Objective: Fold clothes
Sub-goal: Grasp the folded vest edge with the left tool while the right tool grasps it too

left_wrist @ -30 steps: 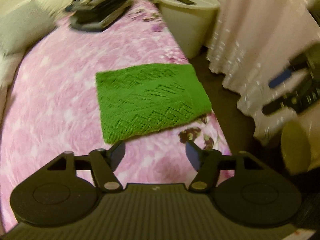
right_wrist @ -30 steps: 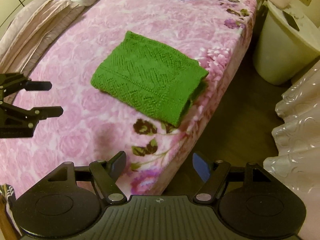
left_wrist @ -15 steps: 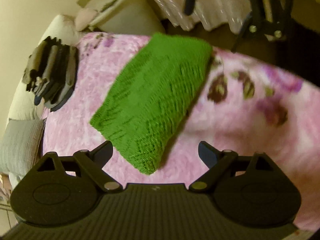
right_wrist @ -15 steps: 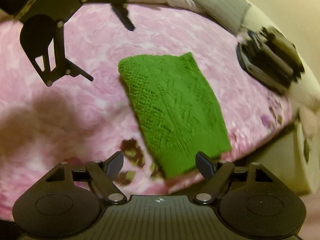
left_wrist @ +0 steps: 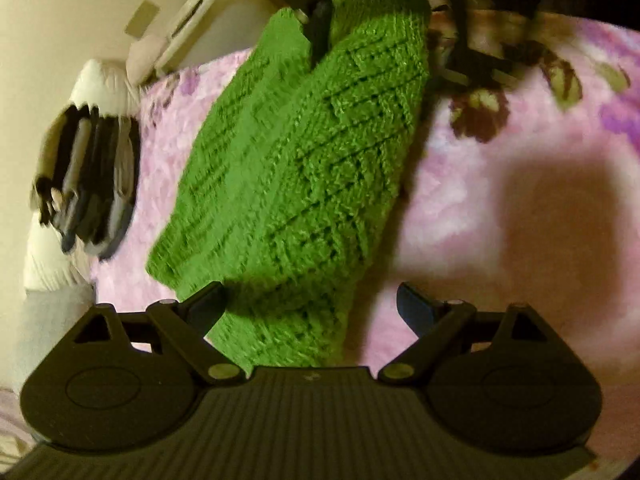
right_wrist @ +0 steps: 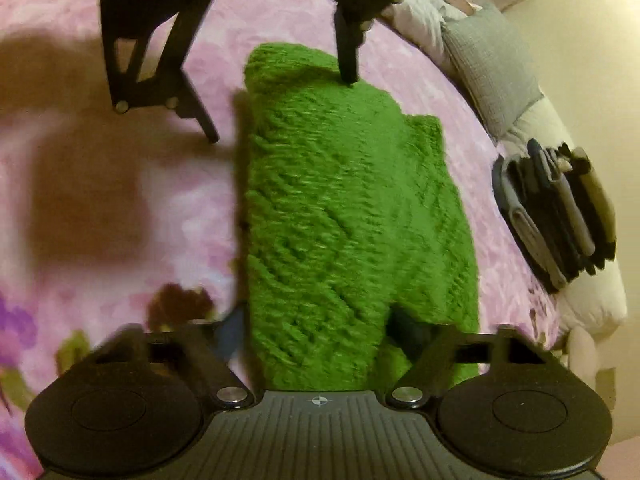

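In the left wrist view, a stack of dark folded clothes (left_wrist: 90,184) is seen at the far left edge, on a white pillow (left_wrist: 52,264). Bare pink blanket (left_wrist: 500,216) is left open at the right, crossed by a broad shadow. The folded green sweater (left_wrist: 296,168) is laid in the middle, its long axis running from the lower centre up to the upper right, where the bed edge lies.

The left gripper (left_wrist: 310,306) is held wide open over the sweater's near end, one finger on the knit and the other on bare blanket.

In the right wrist view, open blanket is seen at the left; the sweater (right_wrist: 348,216) runs bottom to top. The right gripper (right_wrist: 320,332) is being closed around its near end. The clothes stack (right_wrist: 556,216) sits at the right.
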{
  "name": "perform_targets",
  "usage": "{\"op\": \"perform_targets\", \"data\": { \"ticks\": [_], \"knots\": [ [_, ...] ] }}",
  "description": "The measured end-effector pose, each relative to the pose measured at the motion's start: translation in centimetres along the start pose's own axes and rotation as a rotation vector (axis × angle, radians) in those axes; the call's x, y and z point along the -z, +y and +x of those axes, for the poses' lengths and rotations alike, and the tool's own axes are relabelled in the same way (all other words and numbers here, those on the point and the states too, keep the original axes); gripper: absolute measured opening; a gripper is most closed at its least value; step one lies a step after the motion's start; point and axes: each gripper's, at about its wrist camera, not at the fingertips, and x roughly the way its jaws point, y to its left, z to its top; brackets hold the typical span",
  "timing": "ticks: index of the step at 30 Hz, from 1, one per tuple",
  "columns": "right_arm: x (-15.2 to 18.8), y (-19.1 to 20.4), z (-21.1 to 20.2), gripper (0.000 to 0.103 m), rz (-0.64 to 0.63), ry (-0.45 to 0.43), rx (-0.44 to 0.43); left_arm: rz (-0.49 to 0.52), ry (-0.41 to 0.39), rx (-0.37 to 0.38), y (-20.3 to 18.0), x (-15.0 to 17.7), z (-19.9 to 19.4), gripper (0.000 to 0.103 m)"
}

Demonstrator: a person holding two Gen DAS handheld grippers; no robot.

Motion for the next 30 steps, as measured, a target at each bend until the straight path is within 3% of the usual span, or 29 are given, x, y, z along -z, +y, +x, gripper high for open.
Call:
{"op": "perform_targets", "data": {
  "ticks": [3,5,8,11,12,15,17,19,21,22,26,28,29,30],
  "knots": [
    [-0.4,-2.9,-0.8,0.033,0.073,0.009,-0.081,0.061,0.001,-0.020,0.1,-0.3,0.5,0.090],
    [-0.6,-4.7,-1.3,0.031,0.109,0.014,-0.122,0.103,0.002,-0.035,0.5,-0.5,1.0,0.090],
    [-0.5,-6.4,-1.8,0.030,0.123,0.024,-0.152,0.139,0.020,-0.047,1.2,-0.8,1.6,0.080],
    [-0.4,-7.7,-2.3,0.030,0.152,0.020,-0.168,0.149,0.037,-0.019,2.4,-1.2,1.8,0.060],
    [-0.5,-7.8,-2.5,0.031,0.165,0.018,-0.174,0.152,0.040,-0.005,2.7,-1.4,1.8,0.049],
    [-0.4,-7.8,-3.0,0.033,0.210,0.022,-0.193,0.114,0.059,0.049,3.8,-1.6,1.5,0.038],
    [-0.2,-7.1,-4.0,0.044,0.234,0.025,-0.171,0.066,0.069,0.080,4.9,-1.9,1.3,0.035],
    [-0.2,-5.8,-5.4,0.077,0.223,-0.011,-0.104,0.009,0.078,0.114,6.1,-2.2,1.1,0.033],
    [-0.3,-4.2,-6.5,0.089,0.163,-0.070,-0.055,-0.055,0.086,0.159,7.3,-2.5,1.1,0.033],
    [-0.6,-3.3,-6.5,0.090,0.119,-0.082,-0.041,-0.087,0.092,0.177,7.9,-2.6,1.2,0.033],
    [-1.5,-1.9,-3.8,0.090,0.029,-0.047,0.012,-0.178,0.099,0.232,9.8,-2.8,1.3,0.033],
    [-1.5,-2.0,-1.8,0.088,0.014,0.027,0.045,-0.192,0.103,0.246,10.2,-2.9,1.3,0.033],
    [-1.4,-2.3,-1.1,0.082,0.015,0.062,0.043,-0.198,0.106,0.253,10.2,-2.9,1.2,0.032],
    [-1.3,-2.7,-0.7,0.063,0.018,0.087,0.029,-0.200,0.110,0.258,10.3,-3.0,1.2,0.032]
  ]
}}
